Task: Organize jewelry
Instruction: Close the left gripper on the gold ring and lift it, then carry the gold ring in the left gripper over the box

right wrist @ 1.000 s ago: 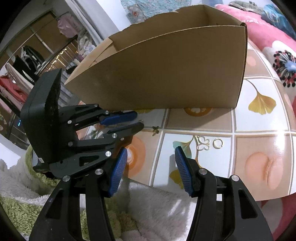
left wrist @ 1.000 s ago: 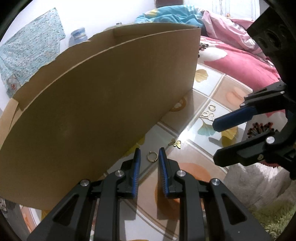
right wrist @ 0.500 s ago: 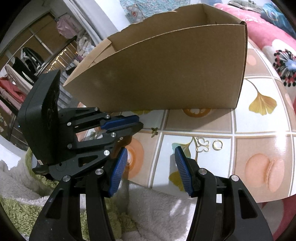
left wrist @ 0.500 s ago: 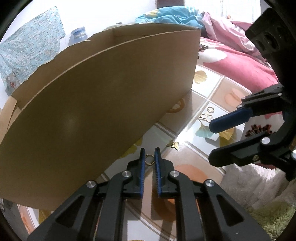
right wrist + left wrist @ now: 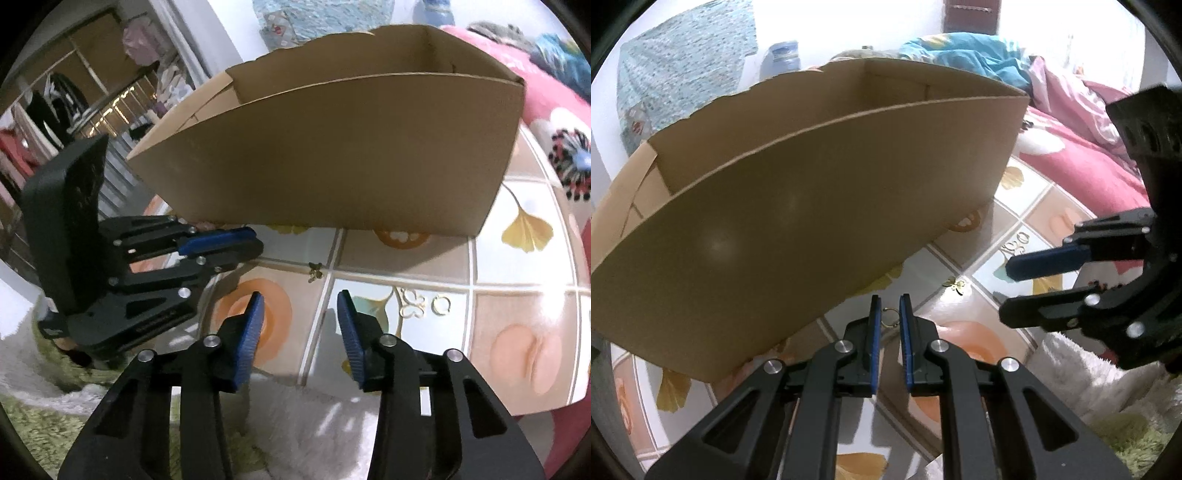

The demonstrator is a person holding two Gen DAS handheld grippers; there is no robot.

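The gold ring (image 5: 888, 318) sits pinched between the pads of my left tool (image 5: 887, 314), just off the near wall of the box (image 5: 820, 221). A second ago it lay loose on the counter (image 5: 1015, 221) ahead of pads that stood apart; since then they have come together on it and the tool has lifted a little, so I now see over the box's rim. The ring stands on edge in the grip, its flat face toward the camera; being round, it has no long axis I can name.

To the right of it, a small gold butterfly charm (image 5: 315, 270) lies on the counter between my two tools. Farther right lie an openwork butterfly piece (image 5: 410, 305) and a second ring (image 5: 441, 305), side by side and just apart, both flat.

My right tool (image 5: 301, 323) hangs over the counter's near edge with nothing between its pads; its jaws are closing, narrower than a second ago.
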